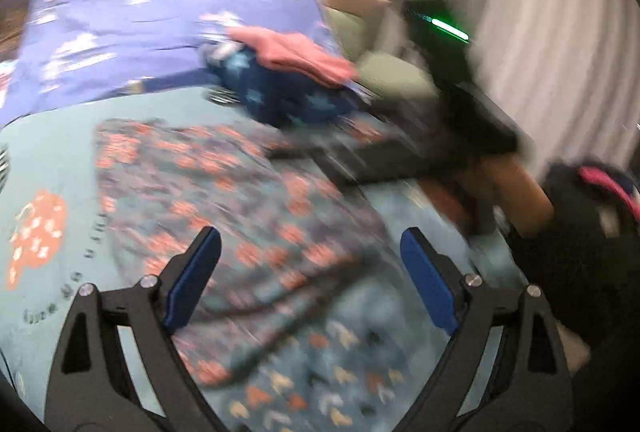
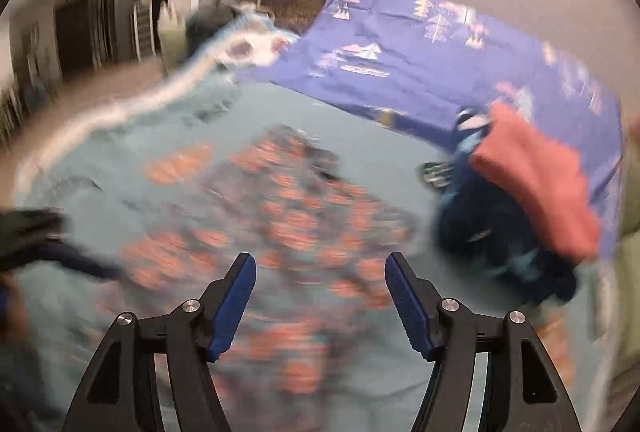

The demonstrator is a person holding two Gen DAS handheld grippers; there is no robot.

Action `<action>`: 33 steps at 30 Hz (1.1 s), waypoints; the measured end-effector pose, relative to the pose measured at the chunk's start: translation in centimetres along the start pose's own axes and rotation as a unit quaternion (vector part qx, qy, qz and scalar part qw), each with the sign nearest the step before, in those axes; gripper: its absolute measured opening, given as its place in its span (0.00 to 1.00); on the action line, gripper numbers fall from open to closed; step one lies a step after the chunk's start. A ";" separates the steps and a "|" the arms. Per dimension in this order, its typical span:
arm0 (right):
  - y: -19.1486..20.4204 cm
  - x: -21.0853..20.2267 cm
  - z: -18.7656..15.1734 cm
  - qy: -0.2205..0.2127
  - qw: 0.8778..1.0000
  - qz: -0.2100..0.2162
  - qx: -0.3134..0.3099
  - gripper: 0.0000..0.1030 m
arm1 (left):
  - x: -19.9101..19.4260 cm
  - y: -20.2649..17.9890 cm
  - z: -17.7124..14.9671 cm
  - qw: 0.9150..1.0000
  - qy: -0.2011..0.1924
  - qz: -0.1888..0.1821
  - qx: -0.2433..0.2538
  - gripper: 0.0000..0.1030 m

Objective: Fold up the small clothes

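A small dark garment with an orange-pink pattern (image 1: 224,192) lies spread on the light blue bed cover (image 1: 60,152); it also shows in the right wrist view (image 2: 304,216). My left gripper (image 1: 310,244) is open and empty just above its near part. My right gripper (image 2: 320,268) is open and empty above the same garment. The right gripper's body with a green light (image 1: 448,28) shows blurred at the right of the left wrist view. Both views are motion-blurred.
A pile with a pink garment (image 2: 536,184) on a dark blue one (image 2: 492,232) sits at the far right of the bed. A blue patterned pillow (image 2: 440,48) lies behind. A curtain (image 1: 560,32) hangs to the right. The bed's white edge (image 2: 120,108) runs at left.
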State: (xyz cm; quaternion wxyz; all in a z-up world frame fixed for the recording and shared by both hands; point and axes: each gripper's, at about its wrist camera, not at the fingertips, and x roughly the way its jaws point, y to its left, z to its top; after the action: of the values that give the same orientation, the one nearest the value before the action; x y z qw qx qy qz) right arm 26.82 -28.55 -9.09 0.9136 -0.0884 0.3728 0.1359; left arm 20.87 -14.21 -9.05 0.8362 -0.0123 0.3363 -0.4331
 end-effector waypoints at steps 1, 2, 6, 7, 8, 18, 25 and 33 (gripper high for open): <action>0.6 0.0 -0.5 0.007 1.000 0.024 0.013 0.54 | 1.1 0.7 0.0 1.000 0.023 0.007 -0.018 0.94; 0.8 0.0 -1.3 0.007 0.999 0.016 0.027 0.41 | 1.9 1.1 -0.1 0.999 0.035 0.020 -0.033 0.94; -0.2 1.8 -5.1 0.040 0.999 0.012 0.033 0.41 | 3.6 2.6 -2.3 0.994 0.046 0.050 -0.090 0.93; -0.3 2.0 -6.0 0.041 0.998 0.021 0.036 0.41 | 3.9 2.6 -2.5 0.993 0.044 0.060 -0.094 0.93; 0.0 1.8 -6.9 0.032 0.999 0.013 0.021 0.41 | 4.0 2.8 -2.8 0.992 0.043 0.071 -0.090 0.93; 0.1 -4.2 -6.4 -0.026 0.999 -0.016 0.037 0.42 | 2.3 0.4 0.1 0.989 0.001 0.144 -0.031 0.92; 2.3 -2.1 -7.0 0.007 0.999 0.043 0.013 0.37 | 4.6 3.6 -0.7 0.979 0.038 0.167 -0.108 0.92; 1.8 0.1 -10.0 0.037 0.998 0.050 0.029 0.35 | 6.9 4.3 -2.2 0.969 0.081 0.207 -0.106 0.93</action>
State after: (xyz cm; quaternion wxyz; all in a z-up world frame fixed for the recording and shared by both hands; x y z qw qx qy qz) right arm 19.72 -29.44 -16.36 0.8934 -0.0483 0.4141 0.1673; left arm 25.46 -16.00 -15.92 0.8714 0.0039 0.4422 -0.2123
